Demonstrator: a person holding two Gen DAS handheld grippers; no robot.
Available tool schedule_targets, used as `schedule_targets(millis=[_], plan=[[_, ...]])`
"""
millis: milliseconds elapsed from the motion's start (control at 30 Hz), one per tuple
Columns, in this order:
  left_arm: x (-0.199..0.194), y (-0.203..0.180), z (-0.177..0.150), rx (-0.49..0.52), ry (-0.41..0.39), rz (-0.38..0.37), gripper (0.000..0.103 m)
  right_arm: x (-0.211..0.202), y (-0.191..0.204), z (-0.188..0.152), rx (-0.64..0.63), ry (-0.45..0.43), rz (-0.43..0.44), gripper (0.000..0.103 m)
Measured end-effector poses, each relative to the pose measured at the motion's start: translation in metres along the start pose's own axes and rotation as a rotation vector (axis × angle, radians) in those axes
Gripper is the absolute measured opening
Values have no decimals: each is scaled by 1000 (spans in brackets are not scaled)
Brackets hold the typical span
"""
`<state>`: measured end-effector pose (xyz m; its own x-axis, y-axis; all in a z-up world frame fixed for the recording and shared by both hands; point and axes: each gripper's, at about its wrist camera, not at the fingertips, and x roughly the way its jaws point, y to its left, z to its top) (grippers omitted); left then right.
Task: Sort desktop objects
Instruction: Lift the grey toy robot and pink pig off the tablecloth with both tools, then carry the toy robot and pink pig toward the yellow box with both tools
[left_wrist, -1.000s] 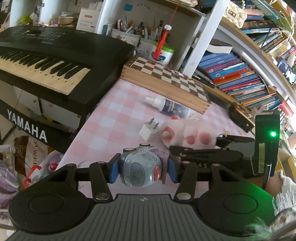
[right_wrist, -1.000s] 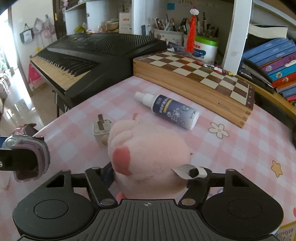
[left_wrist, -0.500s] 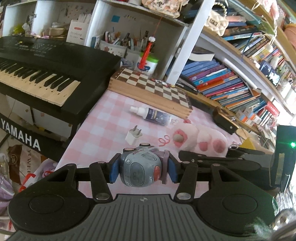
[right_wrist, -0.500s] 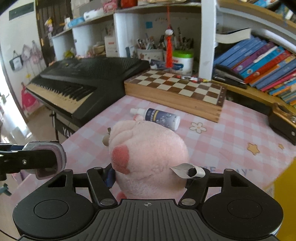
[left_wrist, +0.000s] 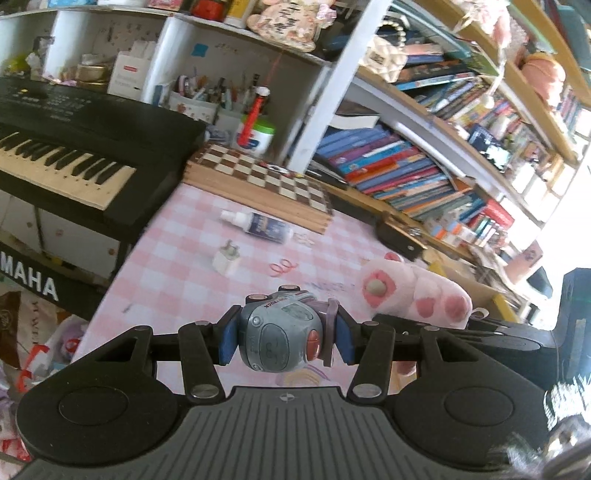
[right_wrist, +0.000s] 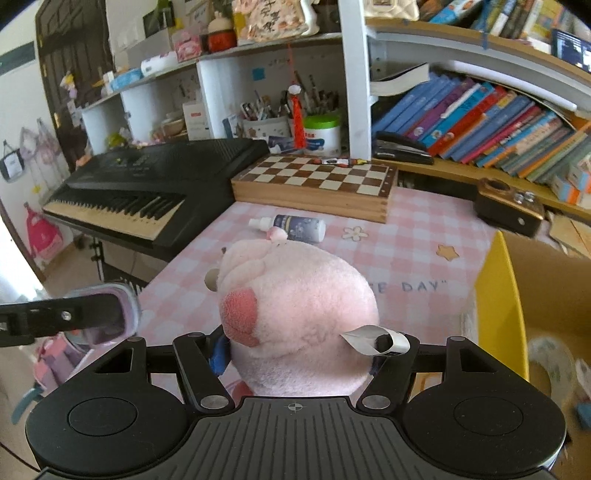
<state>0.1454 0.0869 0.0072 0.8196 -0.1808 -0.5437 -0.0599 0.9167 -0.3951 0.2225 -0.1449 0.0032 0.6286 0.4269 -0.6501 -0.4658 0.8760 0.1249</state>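
My left gripper (left_wrist: 282, 338) is shut on a round grey-blue toy clock (left_wrist: 280, 338) and holds it above the near edge of the pink checked table (left_wrist: 184, 258). My right gripper (right_wrist: 299, 350) is shut on a pink plush toy (right_wrist: 295, 314), lifted off the table; the plush also shows in the left wrist view (left_wrist: 413, 291). A white spray bottle (left_wrist: 258, 227) lies on its side and a white charger plug (left_wrist: 226, 260) lies on the table. The left gripper with the clock shows at the left edge of the right wrist view (right_wrist: 110, 317).
A yellow-rimmed cardboard box (right_wrist: 498, 295) with items inside stands at the right. A wooden chessboard box (right_wrist: 317, 188) lies at the back. A black Yamaha keyboard (left_wrist: 66, 147) borders the table's left. Bookshelves (left_wrist: 424, 166) behind. A red hair tie (left_wrist: 280, 266) lies on the cloth.
Both grippers have risen and drawn back from the table with their objects. The plush has lifted higher, and the yellow box has come into the right wrist view.
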Motion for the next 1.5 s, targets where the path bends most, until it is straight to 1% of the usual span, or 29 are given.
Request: schedule_targets(millis=[167,400,900,1167,1500], plan=[[-19,-7,-8,29,-15,-46,48,-26,11,-18,19,-3,-4,67],[-46,-4,-23,46,-3,-96,48,-55,27,-44,59,1,-21,67],[-96,1,-54,90,26,-164,48,-100,68,-91,113,0,-64,67],[-104,-4,-68,137,70,-224,48,-120,79,-114,149,-5,-103,67],[-99,-25,-83,185,124,-324,48,-146,71,-139,221,-4,-199,67]])
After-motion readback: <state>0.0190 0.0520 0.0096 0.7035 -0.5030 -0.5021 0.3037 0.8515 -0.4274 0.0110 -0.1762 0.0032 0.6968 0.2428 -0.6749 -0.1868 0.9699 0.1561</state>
